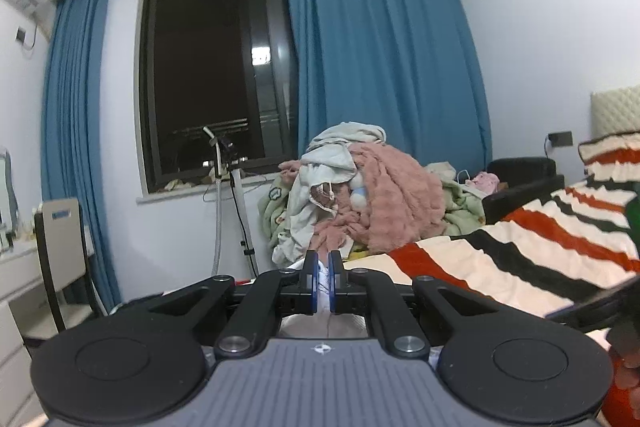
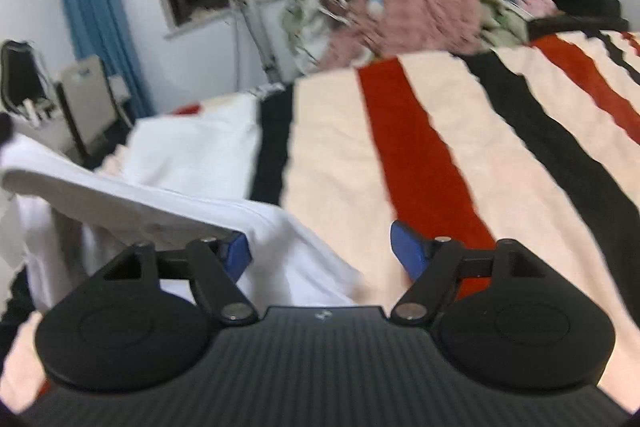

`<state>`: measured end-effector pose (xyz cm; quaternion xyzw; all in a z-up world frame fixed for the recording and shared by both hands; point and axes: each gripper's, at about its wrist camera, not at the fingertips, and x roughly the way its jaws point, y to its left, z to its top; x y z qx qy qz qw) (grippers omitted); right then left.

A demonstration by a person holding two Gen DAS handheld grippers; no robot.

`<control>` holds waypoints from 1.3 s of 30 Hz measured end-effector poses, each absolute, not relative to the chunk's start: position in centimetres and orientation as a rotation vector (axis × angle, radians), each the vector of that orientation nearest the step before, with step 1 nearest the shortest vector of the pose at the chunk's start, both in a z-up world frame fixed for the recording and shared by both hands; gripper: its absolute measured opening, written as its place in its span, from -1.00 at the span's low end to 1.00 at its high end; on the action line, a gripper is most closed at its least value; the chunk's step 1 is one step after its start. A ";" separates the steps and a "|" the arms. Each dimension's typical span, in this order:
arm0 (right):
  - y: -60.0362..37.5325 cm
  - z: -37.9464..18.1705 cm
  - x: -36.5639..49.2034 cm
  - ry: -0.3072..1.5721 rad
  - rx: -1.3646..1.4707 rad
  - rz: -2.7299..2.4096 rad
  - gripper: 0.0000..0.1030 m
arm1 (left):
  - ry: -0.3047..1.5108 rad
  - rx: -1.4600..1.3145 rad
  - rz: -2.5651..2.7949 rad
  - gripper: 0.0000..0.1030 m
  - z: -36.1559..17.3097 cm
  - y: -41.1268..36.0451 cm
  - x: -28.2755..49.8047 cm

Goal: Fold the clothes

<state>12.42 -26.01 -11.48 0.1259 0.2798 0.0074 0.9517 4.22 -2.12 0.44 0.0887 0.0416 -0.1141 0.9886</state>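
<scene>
- A striped blanket point(image 2: 460, 155) is covering the bed, its far end piled with clothes point(image 1: 360, 195).
- A white garment point(image 2: 192, 163) is lying at the blanket's left edge.
- The right tool point(image 2: 320, 251) is hovering spread wide over that garment's near corner.
- The left tool point(image 1: 323, 277) is pinching white cloth.
</scene>
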 end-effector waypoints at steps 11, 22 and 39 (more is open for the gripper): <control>-23.4 -14.7 13.1 0.683 0.096 -0.055 0.43 | 0.179 0.073 -0.202 -0.90 0.9 0.4 5.4; -24.3 -9.2 9.2 0.126 0.118 -0.100 0.44 | 0.376 -0.028 -0.146 -0.70 -1.1 3.7 9.5; -23.7 -7.0 8.6 0.069 0.062 -0.015 0.44 | 0.192 0.327 -0.261 0.75 -3.2 -2.9 4.3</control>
